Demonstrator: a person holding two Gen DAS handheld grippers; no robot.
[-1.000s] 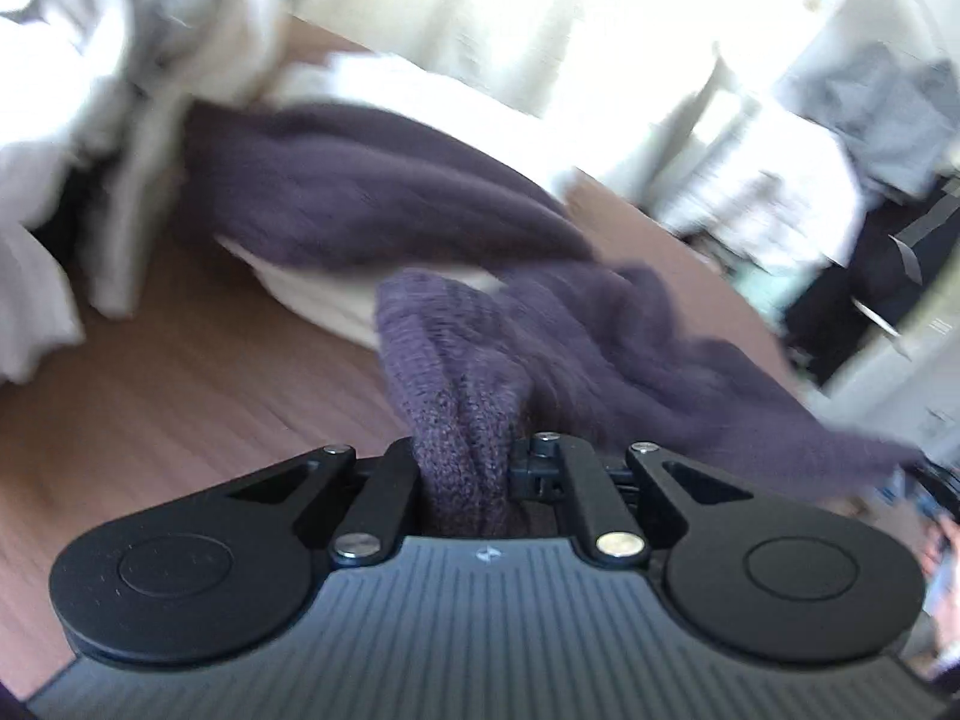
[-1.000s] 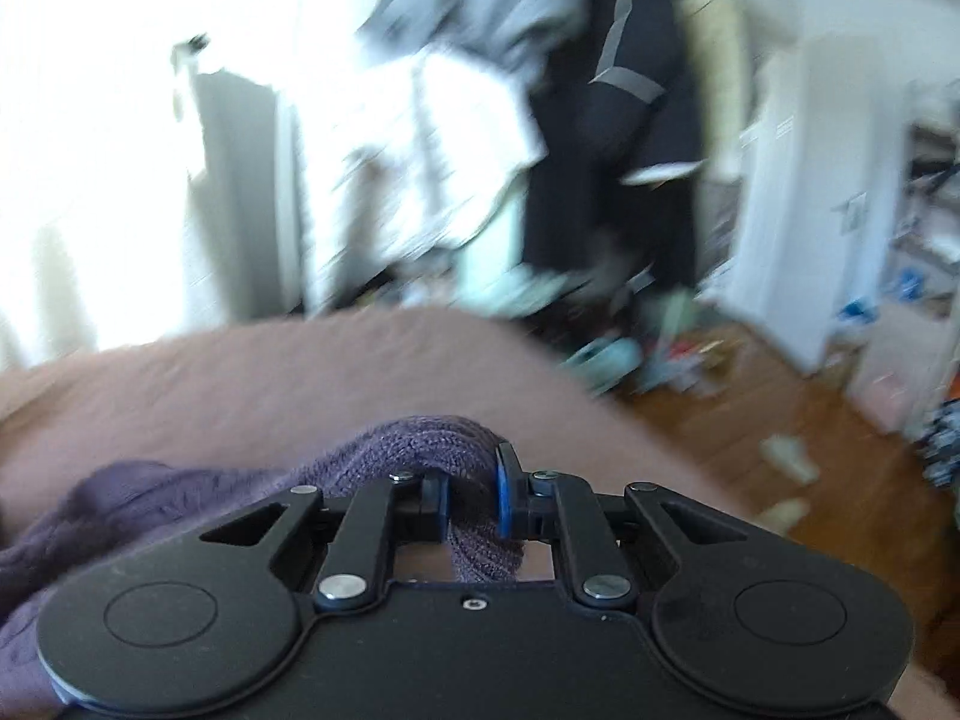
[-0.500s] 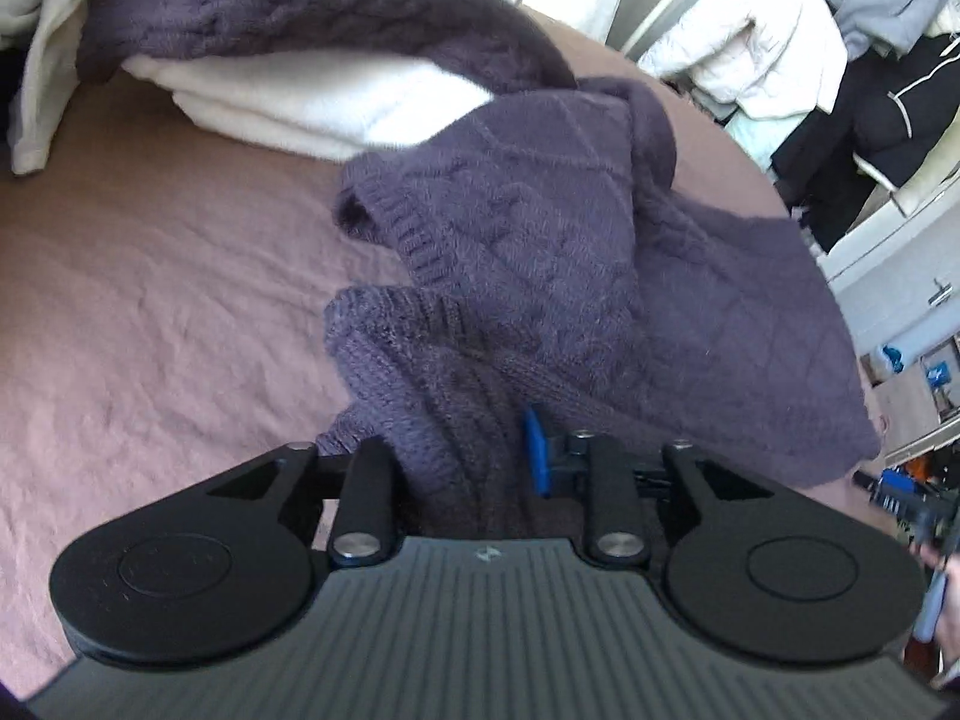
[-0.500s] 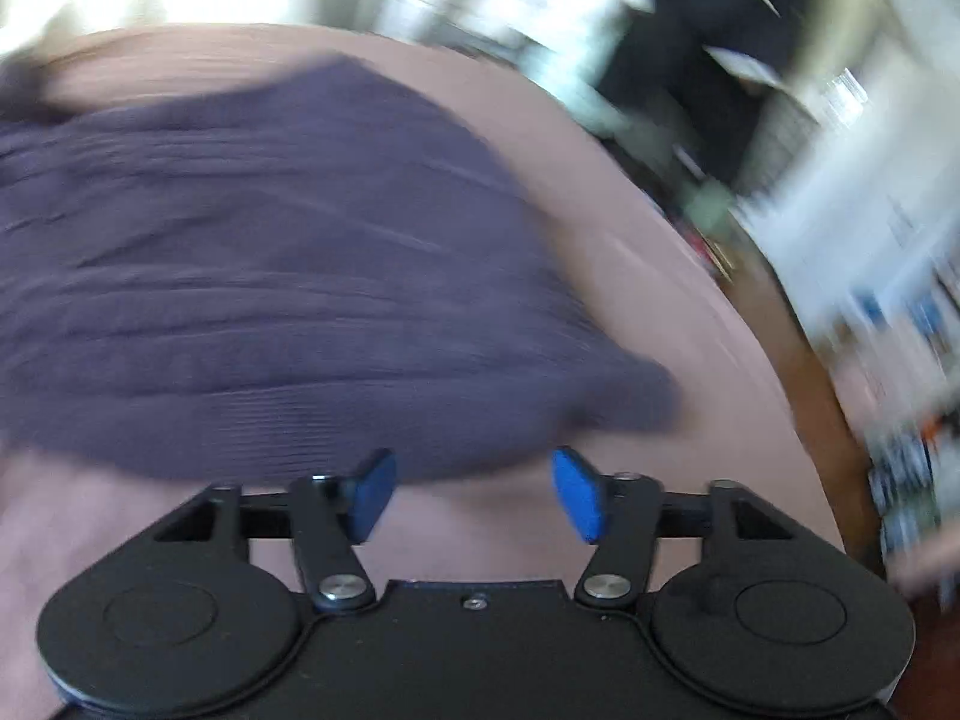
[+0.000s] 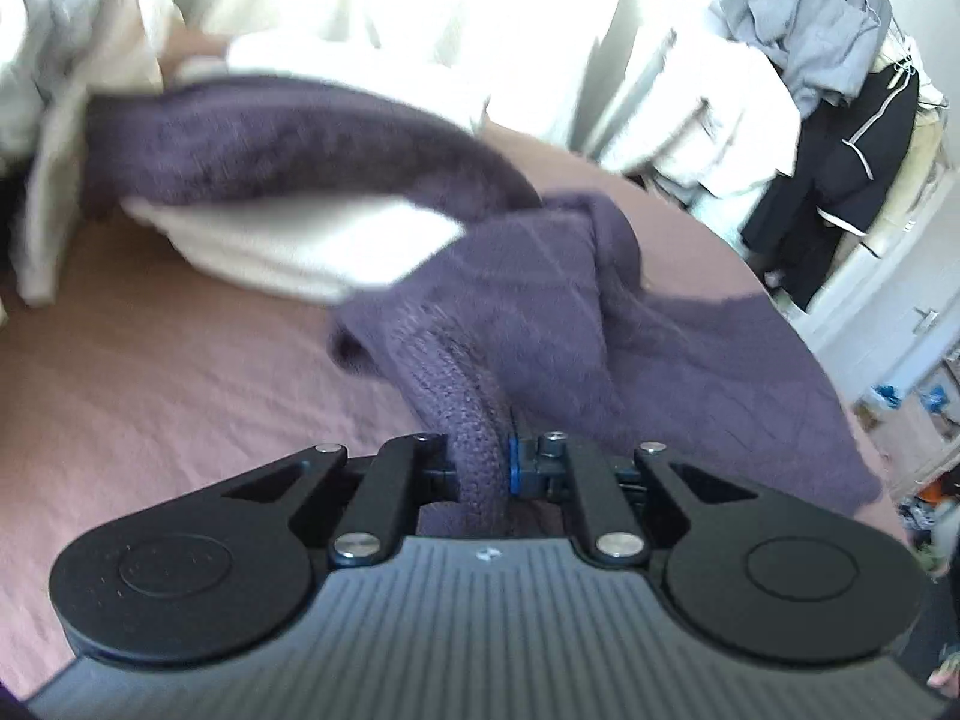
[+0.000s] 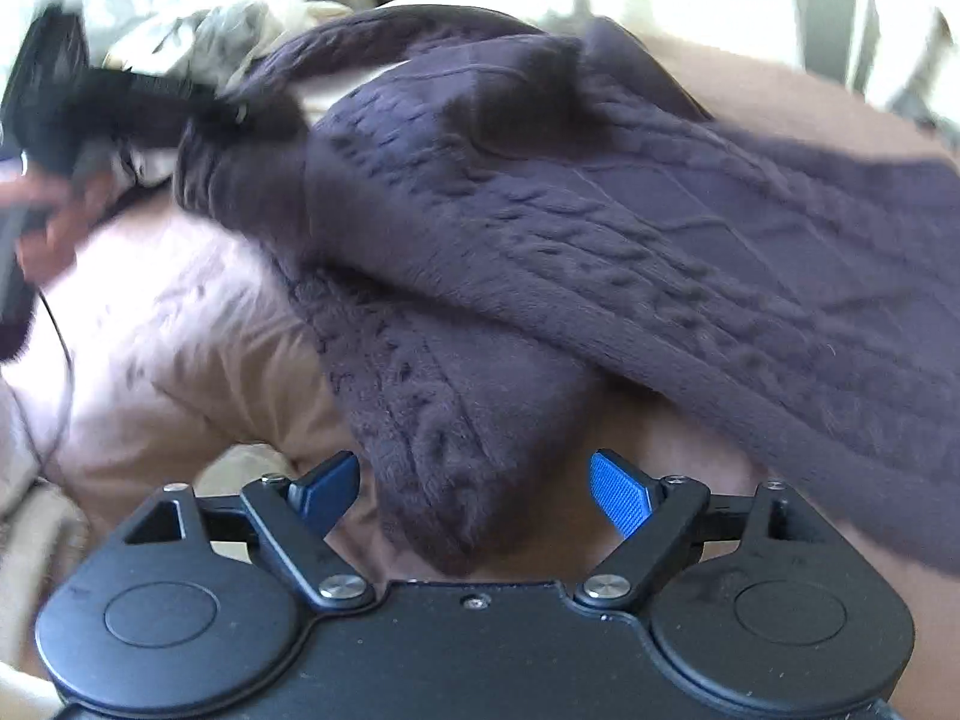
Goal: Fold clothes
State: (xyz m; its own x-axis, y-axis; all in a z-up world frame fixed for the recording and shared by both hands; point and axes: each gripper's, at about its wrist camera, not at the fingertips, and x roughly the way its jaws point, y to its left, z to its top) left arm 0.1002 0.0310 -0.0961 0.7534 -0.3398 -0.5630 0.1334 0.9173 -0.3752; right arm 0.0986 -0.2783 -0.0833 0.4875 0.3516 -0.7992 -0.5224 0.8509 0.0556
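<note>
While my left gripper (image 5: 480, 468) pinches the purple cable-knit sweater (image 5: 540, 300), my right gripper (image 6: 474, 486) gapes over its sleeve (image 6: 468, 450).

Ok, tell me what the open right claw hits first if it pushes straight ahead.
Most likely the purple sweater: a bunched fold of it already sits between the spread fingers of the right claw, lying on the mauve bedsheet. Depth is unclear, but nothing else shows in front.
</note>
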